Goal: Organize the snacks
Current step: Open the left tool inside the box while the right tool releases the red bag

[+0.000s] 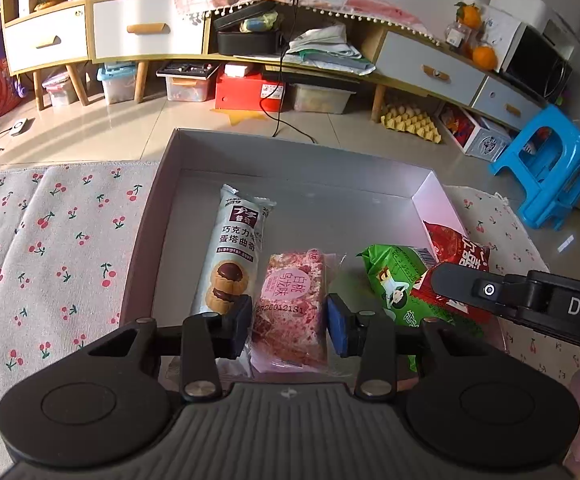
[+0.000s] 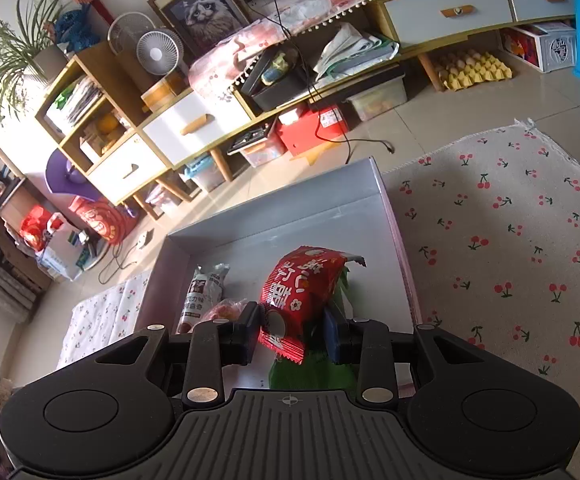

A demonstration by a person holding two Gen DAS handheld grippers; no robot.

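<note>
A grey open box lies on a cherry-print cloth. Inside it a long chocolate-tart cookie pack lies flat at the left. Beside it is a pink snack bar, and my left gripper is shut on it, a pad against each long side. A green packet lies to the right. My right gripper is shut on a red packet, holding it tilted just above the green packet. Its black finger reaches in from the right over the red packet.
The cherry-print cloth spreads to both sides of the box. Beyond the box is tiled floor, with a low cabinet, storage bins and a red box under it. A blue plastic stool stands at the right.
</note>
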